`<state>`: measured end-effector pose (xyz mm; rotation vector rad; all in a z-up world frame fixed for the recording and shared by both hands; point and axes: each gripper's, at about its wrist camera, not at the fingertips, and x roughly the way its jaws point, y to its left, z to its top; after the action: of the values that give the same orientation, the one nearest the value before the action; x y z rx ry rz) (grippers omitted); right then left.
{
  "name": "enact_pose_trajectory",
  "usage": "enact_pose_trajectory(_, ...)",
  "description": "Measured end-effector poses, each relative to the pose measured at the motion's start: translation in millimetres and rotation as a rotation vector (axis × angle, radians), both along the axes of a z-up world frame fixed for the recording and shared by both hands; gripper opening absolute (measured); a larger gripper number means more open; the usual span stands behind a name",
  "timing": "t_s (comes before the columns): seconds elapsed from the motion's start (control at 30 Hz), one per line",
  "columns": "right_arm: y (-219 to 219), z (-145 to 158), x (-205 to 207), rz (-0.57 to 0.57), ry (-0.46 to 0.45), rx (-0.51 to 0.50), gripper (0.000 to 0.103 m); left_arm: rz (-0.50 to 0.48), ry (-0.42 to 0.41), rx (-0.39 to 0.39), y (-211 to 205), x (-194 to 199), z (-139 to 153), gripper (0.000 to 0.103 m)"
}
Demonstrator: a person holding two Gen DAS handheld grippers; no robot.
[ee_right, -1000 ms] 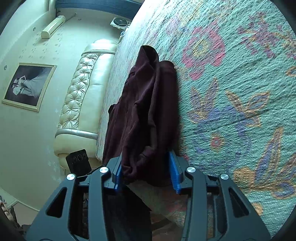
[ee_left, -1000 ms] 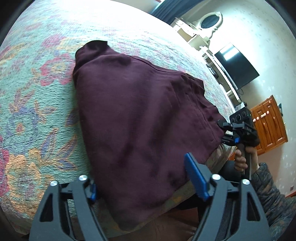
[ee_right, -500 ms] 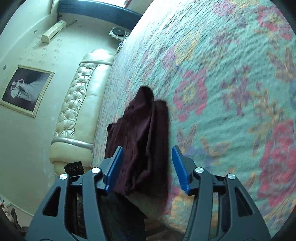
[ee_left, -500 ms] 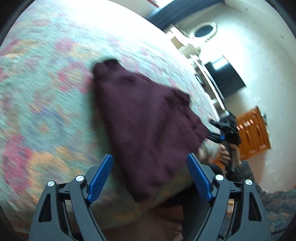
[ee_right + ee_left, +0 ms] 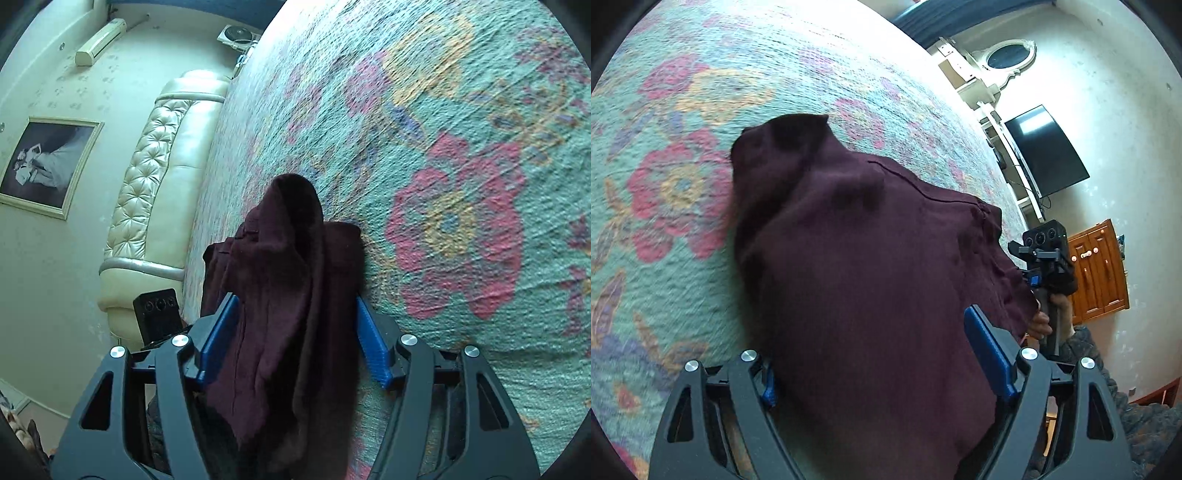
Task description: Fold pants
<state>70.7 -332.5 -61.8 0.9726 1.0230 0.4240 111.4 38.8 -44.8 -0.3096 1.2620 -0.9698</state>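
I see the bed (image 5: 683, 258), covered by a floral teal bedspread (image 5: 461, 166); maroon pants (image 5: 871, 288) lie bunched directly on it.

Floral bedspread (image 5: 701, 92), TV (image 5: 1047, 153), wood cabinet (image 5: 1099, 269), tufted headboard (image 5: 155, 177), framed pic (image 5: 46, 164).

pants (image 5: 871, 280): matt maroon cloth, soft and slightly fuzzy, with a stitched seam
bedspread (image 5: 683, 122): rough, looped woven cloth, matt, with a floral pattern
left gripper (image 5: 882, 358): matt black plastic frame, shiny metal screw heads, blue ribbed plastic pads
right gripper (image 5: 295, 332): same matt black plastic, metal screw heads, blue ribbed pads
headboard (image 5: 155, 155): glossy cream tufted leather-like padding
cabinet (image 5: 1097, 273): polished brown wood
television (image 5: 1045, 151): glossy black screen
picture frame (image 5: 48, 166): pale gilt moulding
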Motion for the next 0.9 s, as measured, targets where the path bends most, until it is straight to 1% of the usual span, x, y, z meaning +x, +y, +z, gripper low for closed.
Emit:
enact_pose_trajectory(0.03, 2, 1, 1, 0.010, 0.003, -0.012, 0.060, 0.005, -0.013, 0.023, -1, -1, 0, 0.067)
enact_pose_trajectory(0.07, 4, 1, 3, 0.020, 0.014, -0.034, 0.047, 0.009, -0.027, 0.049, 0, -3, 0, 0.054)
enact_pose_trajectory(0.1, 6, -2, 4, 0.029, 0.030, -0.056, 0.041, 0.013, -0.045, 0.077, 0, -4, 0, 0.049)
enact_pose_trajectory(0.17, 11, -3, 4, 0.027, 0.035, -0.046, 0.033, 0.016, -0.066, 0.090, 2, -6, 1, 0.036)
enact_pose_trajectory(0.27, 15, 1, 4, 0.026, 0.016, -0.059, 0.027, 0.020, -0.091, 0.100, 5, -7, 4, 0.029)
enact_pose_trajectory(0.47, 20, 7, -1, -0.001, -0.019, -0.081, 0.021, 0.020, -0.153, 0.146, -7, -11, 14, 0.022)
enact_pose_trajectory(0.7, 28, 24, 8, -0.001, -0.058, -0.114, 0.019, 0.015, -0.214, 0.174, -14, -8, 24, 0.019)
enact_pose_trajectory(0.83, 27, 27, 15, -0.015, -0.079, -0.111, 0.019, 0.033, -0.222, 0.158, -13, -2, 26, 0.018)
enact_pose_trajectory(0.9, 26, 30, 22, -0.026, -0.092, -0.106, 0.019, 0.051, -0.225, 0.155, -13, 8, 29, 0.018)
